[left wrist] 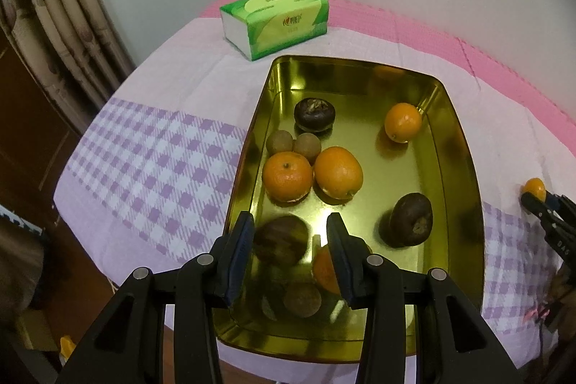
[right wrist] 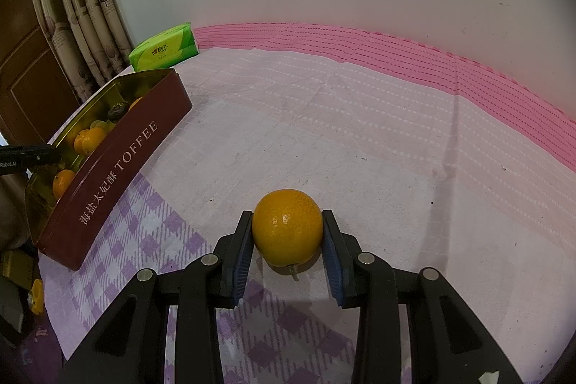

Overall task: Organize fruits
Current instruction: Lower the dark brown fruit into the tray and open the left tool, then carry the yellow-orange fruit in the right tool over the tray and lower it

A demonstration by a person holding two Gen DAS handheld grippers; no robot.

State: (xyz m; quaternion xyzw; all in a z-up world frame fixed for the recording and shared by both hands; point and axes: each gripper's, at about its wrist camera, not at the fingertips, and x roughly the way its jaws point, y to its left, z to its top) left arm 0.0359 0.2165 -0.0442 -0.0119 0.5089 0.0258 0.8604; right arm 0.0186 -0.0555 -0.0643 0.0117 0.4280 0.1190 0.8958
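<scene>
A gold-lined tin (left wrist: 464,146) holds several fruits: oranges (left wrist: 287,176) (left wrist: 338,172) (left wrist: 403,122), dark brown fruits (left wrist: 314,114) (left wrist: 410,219) and small tan round ones (left wrist: 307,147). My left gripper (left wrist: 290,227) hangs open above the tin's near end; a blurred dark fruit (left wrist: 280,241) lies below, between its fingers. My right gripper (right wrist: 287,228) is shut on an orange (right wrist: 287,231) resting on the tablecloth, right of the tin (right wrist: 118,168). That orange also shows in the left wrist view (left wrist: 535,188).
A green tissue pack (left wrist: 275,21) lies behind the tin near the wall; it also shows in the right wrist view (right wrist: 163,51). The pink and purple checked cloth (right wrist: 324,132) covers the table. Curtains (right wrist: 86,17) and a door stand at left.
</scene>
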